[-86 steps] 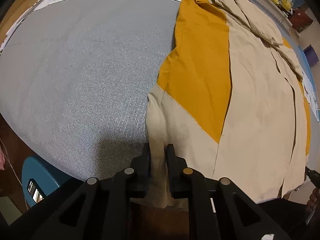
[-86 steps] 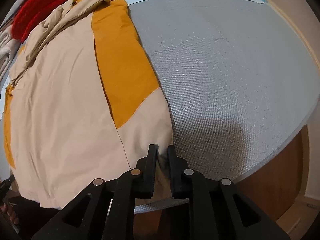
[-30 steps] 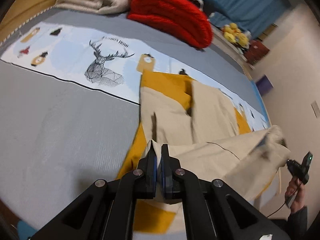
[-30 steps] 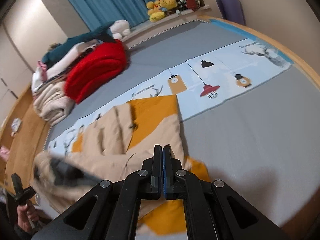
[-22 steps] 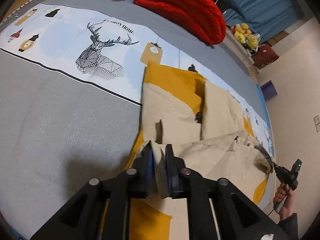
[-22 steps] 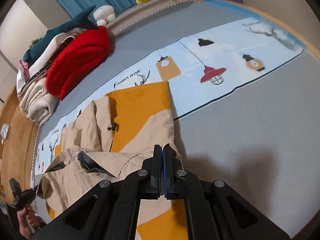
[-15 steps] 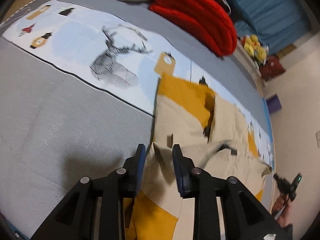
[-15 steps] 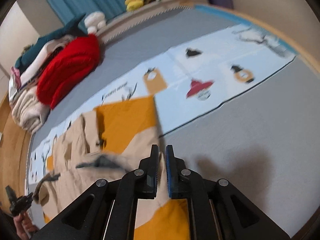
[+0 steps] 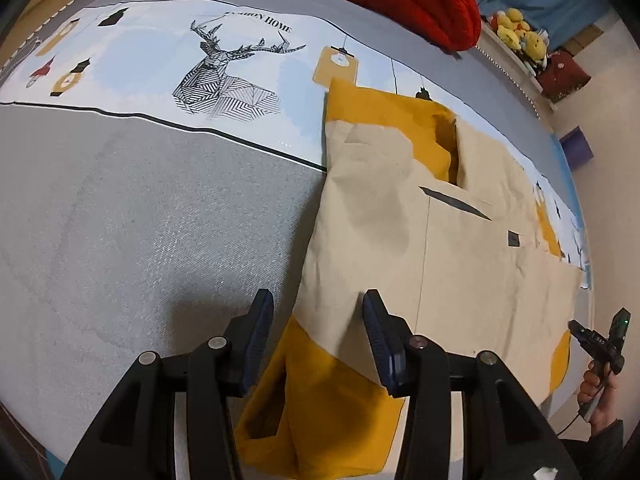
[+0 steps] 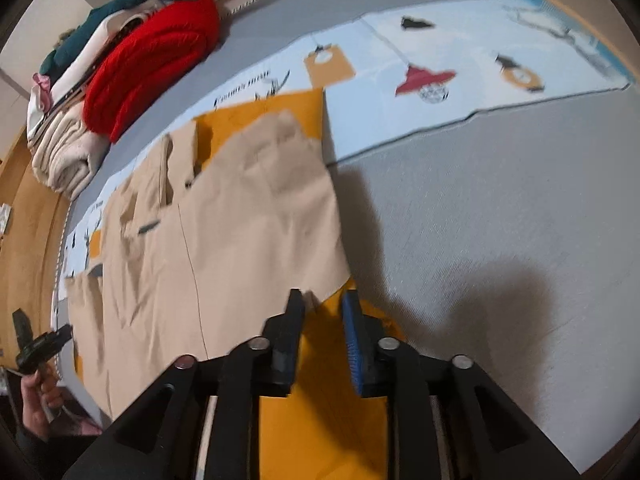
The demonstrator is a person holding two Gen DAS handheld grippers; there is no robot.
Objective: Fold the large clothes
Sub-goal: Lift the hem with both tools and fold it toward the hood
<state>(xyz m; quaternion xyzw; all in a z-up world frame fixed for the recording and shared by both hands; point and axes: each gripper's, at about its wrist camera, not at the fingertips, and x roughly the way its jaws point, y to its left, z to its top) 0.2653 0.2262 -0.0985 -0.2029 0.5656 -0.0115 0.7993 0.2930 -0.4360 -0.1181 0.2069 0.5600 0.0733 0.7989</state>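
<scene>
A beige and mustard garment [image 9: 432, 240] lies on the grey bed cover, its lower half folded up over its upper half. In the left wrist view my left gripper [image 9: 318, 308] hangs over the garment's left fold edge, jaws opening, cloth lying loose beneath and not pinched. In the right wrist view the same garment [image 10: 248, 240] fills the centre left. My right gripper [image 10: 322, 304] hovers over its right fold edge, jaws opening, with the beige corner just off the left pad and the mustard layer below.
A printed blue and white strip [image 9: 160, 64] crosses the grey bed cover [image 9: 120, 240] behind the garment. A red blanket [image 10: 152, 60] and folded beige bedding [image 10: 64, 152] sit at the far side. A person's hand holds the other gripper's handle [image 9: 600, 344] at the bed edge.
Both grippers carried the garment's hem forward, lowered it onto the upper half, then opened and let go. The folded layer now lies flat on the bed.
</scene>
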